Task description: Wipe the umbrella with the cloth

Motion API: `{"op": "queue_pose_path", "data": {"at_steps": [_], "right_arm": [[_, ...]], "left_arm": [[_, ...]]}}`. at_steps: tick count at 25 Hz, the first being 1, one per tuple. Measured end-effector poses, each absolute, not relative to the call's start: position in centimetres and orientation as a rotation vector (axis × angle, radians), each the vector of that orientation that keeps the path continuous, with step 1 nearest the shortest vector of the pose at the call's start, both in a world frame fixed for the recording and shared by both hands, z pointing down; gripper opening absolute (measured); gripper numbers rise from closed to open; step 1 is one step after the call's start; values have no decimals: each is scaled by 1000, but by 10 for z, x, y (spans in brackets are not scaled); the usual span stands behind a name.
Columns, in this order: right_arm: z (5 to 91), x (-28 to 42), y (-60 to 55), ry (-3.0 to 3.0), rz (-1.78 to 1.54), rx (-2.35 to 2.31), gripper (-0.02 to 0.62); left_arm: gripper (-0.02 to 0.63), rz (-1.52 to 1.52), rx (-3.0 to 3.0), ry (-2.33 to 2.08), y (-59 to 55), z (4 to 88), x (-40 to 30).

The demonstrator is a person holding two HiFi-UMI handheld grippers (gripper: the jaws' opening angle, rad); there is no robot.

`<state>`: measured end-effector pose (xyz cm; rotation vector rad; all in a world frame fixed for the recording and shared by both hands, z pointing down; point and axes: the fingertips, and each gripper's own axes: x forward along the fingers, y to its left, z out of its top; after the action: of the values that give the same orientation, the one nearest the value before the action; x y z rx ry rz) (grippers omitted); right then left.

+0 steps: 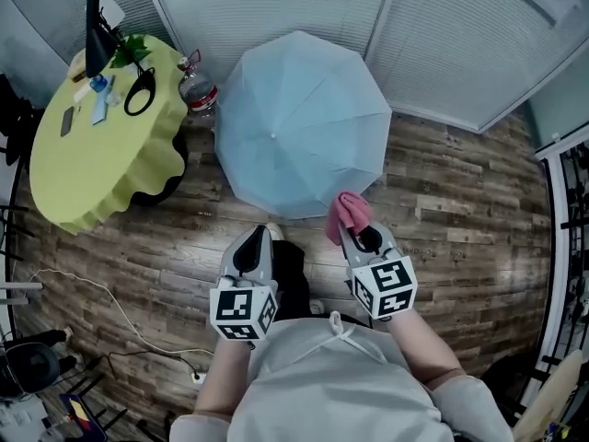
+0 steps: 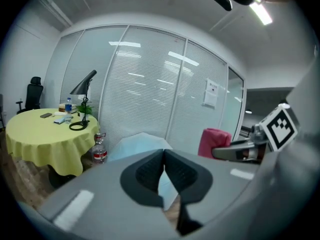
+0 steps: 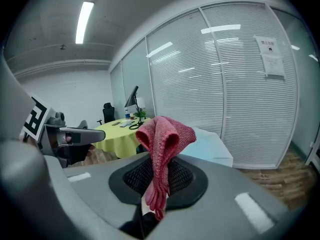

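Even, cool office light
Ceiling tube glares on the blinds (gripper views bulge, corners black).

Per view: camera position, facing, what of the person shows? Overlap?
Head view: on the head, steeply down at the umbrella; left gripper, right gripper, arms, torso show.
Left gripper view: on that gripper, along its shut jaws toward the blinds; right gripper at right.
Right gripper view: on that gripper, along jaws clamping the cloth; left gripper at left.
Shared: umbrella and yellow table in all three.
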<state>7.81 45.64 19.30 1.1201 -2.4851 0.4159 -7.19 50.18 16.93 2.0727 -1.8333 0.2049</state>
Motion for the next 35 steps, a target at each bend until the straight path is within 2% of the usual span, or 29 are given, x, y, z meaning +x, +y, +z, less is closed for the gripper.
{"op": "queue_pose_path", "data": {"at_steps": [10, 16, 30, 35], "right_arm": [[214, 8, 258, -2346, 500, 1219, 54], [265, -51, 163, -2255, 583, 1171, 54], [471, -158, 57, -2119, 586, 743, 55], [557, -184, 35, -2053, 722, 540, 55]], "left_arm": [[8, 206, 2153, -1698, 266, 169, -156], [8, 220, 2106, -1654, 169, 227, -213], [8, 234, 1958, -1631, 93, 422, -283], [8, 197, 1794, -1707, 92, 490, -295]]}}
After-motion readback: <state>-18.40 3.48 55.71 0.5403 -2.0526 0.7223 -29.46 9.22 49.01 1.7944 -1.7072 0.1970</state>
